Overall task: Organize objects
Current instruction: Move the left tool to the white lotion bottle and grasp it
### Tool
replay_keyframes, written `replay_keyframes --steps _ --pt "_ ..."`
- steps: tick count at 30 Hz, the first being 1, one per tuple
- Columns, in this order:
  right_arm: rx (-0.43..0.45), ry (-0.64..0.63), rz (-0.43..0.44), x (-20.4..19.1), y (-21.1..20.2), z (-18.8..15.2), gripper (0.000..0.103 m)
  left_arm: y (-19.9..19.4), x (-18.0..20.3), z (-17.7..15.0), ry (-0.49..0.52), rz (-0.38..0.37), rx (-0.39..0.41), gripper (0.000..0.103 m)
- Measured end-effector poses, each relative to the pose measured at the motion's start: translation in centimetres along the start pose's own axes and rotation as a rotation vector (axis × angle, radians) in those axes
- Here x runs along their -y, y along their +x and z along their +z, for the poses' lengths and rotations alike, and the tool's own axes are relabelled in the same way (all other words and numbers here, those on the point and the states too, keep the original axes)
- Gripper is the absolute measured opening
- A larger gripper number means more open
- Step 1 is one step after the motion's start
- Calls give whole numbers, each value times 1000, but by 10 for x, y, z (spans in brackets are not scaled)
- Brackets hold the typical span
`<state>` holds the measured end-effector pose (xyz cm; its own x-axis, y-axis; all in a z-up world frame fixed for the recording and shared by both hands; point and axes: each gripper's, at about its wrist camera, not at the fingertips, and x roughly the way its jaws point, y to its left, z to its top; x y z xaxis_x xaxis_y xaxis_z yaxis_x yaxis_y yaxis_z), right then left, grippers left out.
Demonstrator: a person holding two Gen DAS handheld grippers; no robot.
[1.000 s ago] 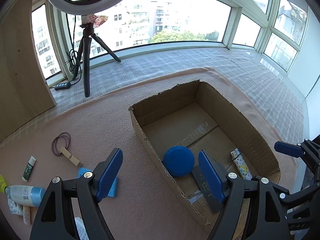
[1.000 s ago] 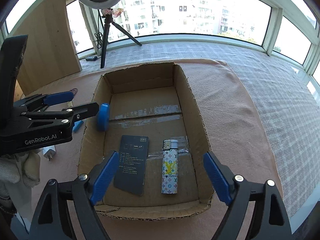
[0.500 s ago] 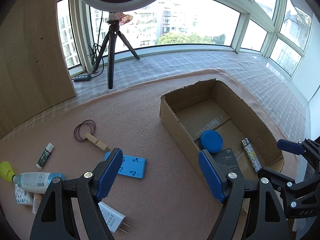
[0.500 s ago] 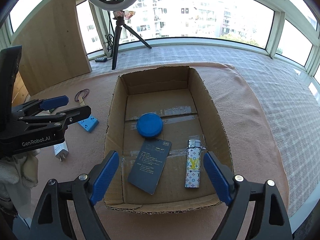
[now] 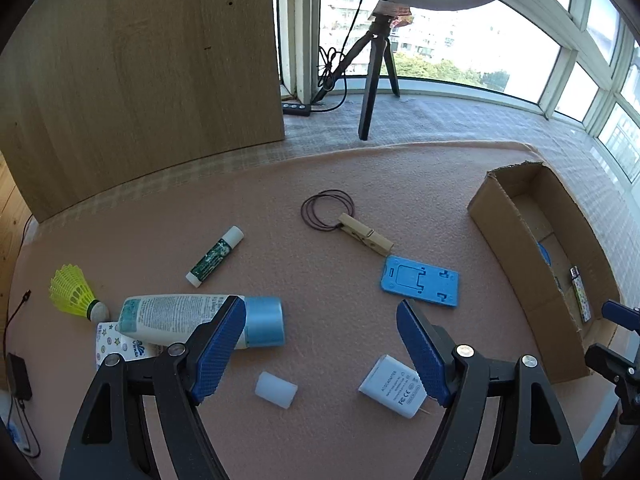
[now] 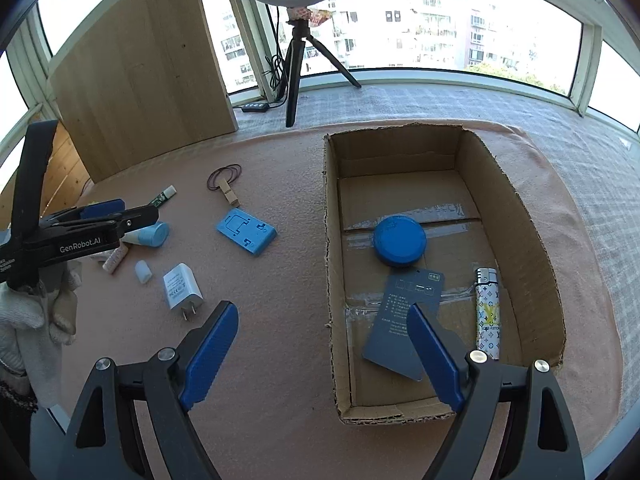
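**Loose items waiting left of the box**

Left to right on the pink-covered table (image 5: 360, 176): a yellow shuttlecock (image 5: 74, 294), a lotion tube (image 5: 200, 320), a glue stick (image 5: 215, 256), a small white cap (image 5: 276, 390), a white charger (image 5: 394, 386), a clothespin (image 5: 366, 238) clipped to a ring of rubber bands (image 5: 328, 210), a blue phone stand (image 5: 420, 286), then the cardboard box (image 6: 332, 280). The box is holding a blue lid (image 6: 399, 246), a dark card (image 6: 408, 312) and a lighter (image 6: 488, 312). The left gripper (image 5: 322, 350) is hanging released and empty above the cap and charger; the right gripper (image 6: 322, 354), also released, is hovering over the box's near left wall. For a clean pick, the left gripper should probably be centring on one item and descending with one finger on each side of it before clenching.
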<state>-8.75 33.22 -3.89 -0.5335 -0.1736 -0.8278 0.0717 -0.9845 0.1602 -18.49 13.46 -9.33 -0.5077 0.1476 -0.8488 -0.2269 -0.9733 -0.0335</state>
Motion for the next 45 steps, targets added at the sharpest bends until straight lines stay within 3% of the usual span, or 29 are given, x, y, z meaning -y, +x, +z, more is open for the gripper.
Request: replay_keyframes --steps 6,11,13,20,25,38,45 --pt "-8 13 6 -10 1 -4 83 19 -51 7 -38 58 -63 79" --pt "-11 30 -10 -11 0 -11 83 45 -83 19 -101 29 -148 72" --pt "-13 36 -19 -9 0 -14 83 55 -90 23 -106 39 -173 64" --pt "-24 83 -42 2 2 -24 83 85 -108 27 -157 -9 -265 55" --pt "-35 95 -50 4 4 -29 83 95 -110 22 -137 -12 -307 49" --pt "-45 51 -16 -19 13 -22 83 60 -101 -21 -160 -136 -305 42" --pt "-49 8 1 -41 19 -18 84 30 -104 -64 -182 -191 -299 41"
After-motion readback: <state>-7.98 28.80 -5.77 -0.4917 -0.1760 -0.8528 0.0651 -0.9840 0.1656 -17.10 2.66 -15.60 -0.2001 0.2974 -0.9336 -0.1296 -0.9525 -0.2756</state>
